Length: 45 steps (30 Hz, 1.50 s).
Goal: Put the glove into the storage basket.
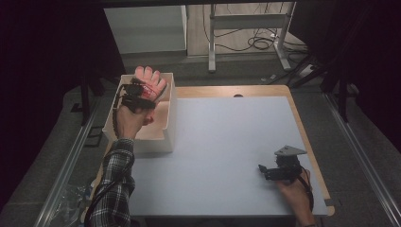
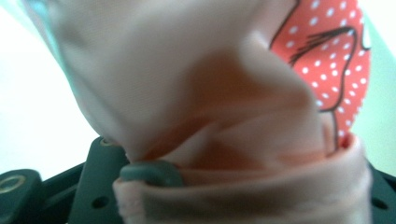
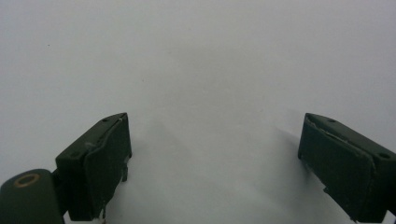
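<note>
A pink cloth item [image 1: 150, 80] with finger-like lobes and a red, white-dotted patch [image 2: 336, 60] hangs over the open white box [image 1: 166, 137] at the table's left. My left gripper [image 1: 141, 94] is shut on it; in the left gripper view the pink fabric [image 2: 201, 93] bunches over the jaws and hides most of them. My right gripper [image 1: 265, 171] rests low over the white mat [image 1: 222, 142] near the front right. Its fingers [image 3: 100, 158] stand wide apart, open, with nothing between them.
The wooden table edge [image 1: 305, 132] frames the mat on the right and back. A metal desk frame [image 1: 246, 21] and floor cables [image 1: 262, 42] lie beyond the table. Crumpled clear plastic [image 1: 71, 198] sits on the floor at the front left.
</note>
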Available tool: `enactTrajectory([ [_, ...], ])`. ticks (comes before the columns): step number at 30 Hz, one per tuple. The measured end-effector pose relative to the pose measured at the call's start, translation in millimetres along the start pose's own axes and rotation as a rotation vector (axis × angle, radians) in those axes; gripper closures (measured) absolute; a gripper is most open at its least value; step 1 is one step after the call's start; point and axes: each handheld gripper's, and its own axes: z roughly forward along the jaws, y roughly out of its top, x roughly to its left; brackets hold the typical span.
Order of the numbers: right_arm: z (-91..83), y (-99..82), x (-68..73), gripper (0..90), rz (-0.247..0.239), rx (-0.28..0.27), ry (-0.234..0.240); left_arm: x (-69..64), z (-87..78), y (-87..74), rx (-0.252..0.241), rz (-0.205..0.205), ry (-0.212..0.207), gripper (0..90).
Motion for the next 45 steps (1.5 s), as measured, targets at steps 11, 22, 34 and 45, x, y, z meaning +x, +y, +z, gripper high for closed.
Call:
enactTrajectory([
  [11, 0.0, 0.0, -0.1, 9.8, -0.001, 0.000, 0.000, -2.2, 31.0, -6.9, 0.002, -0.025, 0.018, 44.1],
  [22, 0.0, 0.0, -0.1, 9.9, -0.001, 0.000, 0.000, -8.8, 48.0, -12.1, 0.049, -0.016, 0.031, 44.0],
  [34, 0.1, 0.0, -0.1, 9.9, -0.001, -0.001, 0.000, -12.6, 66.1, -11.8, 0.132, -0.032, 0.043, 42.4],
  [45, 0.1, 0.0, -0.1, 9.9, 0.000, -0.001, 0.000, -15.3, 79.6, -10.8, 0.226, -0.013, 0.061, 37.5],
])
